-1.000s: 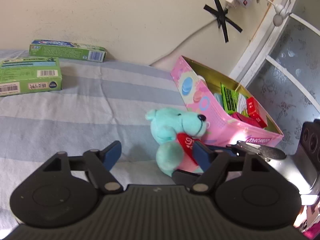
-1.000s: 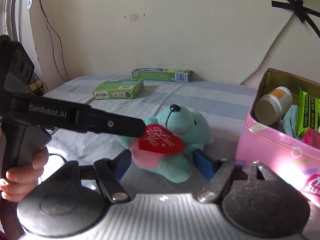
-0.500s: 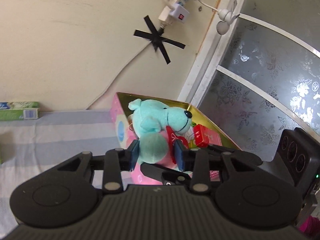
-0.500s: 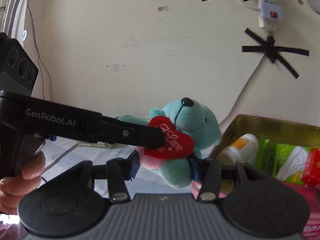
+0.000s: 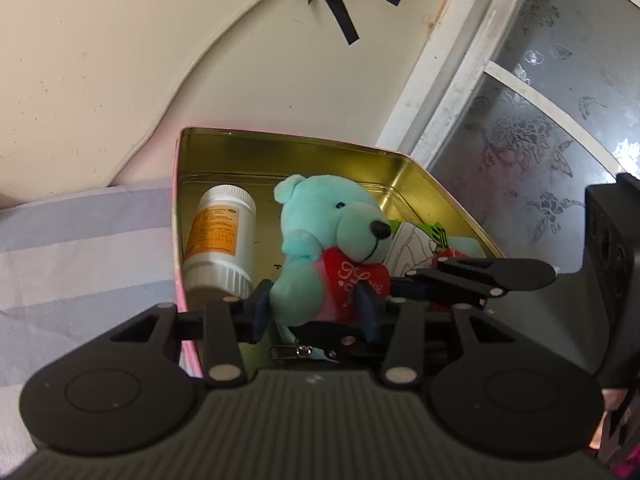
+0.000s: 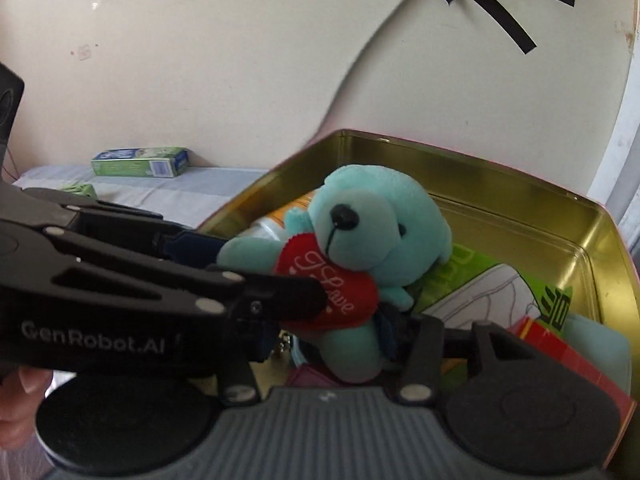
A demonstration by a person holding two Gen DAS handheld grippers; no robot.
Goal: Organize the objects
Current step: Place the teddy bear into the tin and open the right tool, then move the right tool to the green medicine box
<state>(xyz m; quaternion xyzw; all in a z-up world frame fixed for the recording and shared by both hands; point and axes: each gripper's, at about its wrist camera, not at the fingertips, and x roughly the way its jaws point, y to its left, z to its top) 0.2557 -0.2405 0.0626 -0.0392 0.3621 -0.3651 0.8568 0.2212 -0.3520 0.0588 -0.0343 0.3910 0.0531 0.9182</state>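
Left wrist view: teddy bear (image 5: 320, 248) pinched between both grippers' fingers (image 5: 260, 310), left ones easing apart.

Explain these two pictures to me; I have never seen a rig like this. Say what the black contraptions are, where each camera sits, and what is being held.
There is no robot here. A person holds a hand-operated claw in each hand, and each claw carries a wide-angle camera looking out along its two fingers. One picture comes from the left claw, the other from the right claw.

Both claws have the turquoise teddy bear between their pads, holding it over an open pink tin with a gold inside. The left claw's jaws are opening at this moment, with the bear between them.

In the tin lie a white pill bottle, green packets and a red box. The tin sits on a striped cloth, where a green carton lies by the wall.
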